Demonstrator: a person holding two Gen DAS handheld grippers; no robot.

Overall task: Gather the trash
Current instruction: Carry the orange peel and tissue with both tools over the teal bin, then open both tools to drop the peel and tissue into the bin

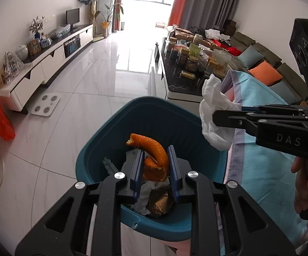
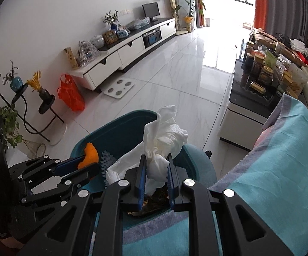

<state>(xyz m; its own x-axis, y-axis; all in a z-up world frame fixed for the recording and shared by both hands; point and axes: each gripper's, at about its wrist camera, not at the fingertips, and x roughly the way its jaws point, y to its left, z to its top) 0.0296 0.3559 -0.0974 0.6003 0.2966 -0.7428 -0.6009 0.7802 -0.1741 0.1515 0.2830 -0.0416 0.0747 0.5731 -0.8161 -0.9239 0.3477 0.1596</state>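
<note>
Left gripper: black two-finger tool with blue pads, at the bottom centre of the left wrist view; jaws nearly closed, clamped on a curled orange citrus peel.
Orange peel: held above the open mouth of the teal plastic waste bin; probably light, leathery and springy, a little slick on its inner face. A pinch across the thick middle of the curl, as now, looks sound.
Right gripper: same make, bottom centre of the right wrist view; jaws narrowly parted and squeezing a crumpled white paper tissue by its lower bunch.
White tissue: hangs over the bin's right rim; likely almost weightless, soft, crushes freely and may tear, so the dense wad is the place to grip, not a loose flap.
Bin contents: white paper, a brown crumpled wrapper and a pale blue ridged piece lie inside.
Count: two grippers, one peel, one tissue held, one bin.
Hand: one hand shows at the right edge, on the right tool's handle.
Surroundings: turquoise towel at lower right; glossy white tiled floor behind.
</note>
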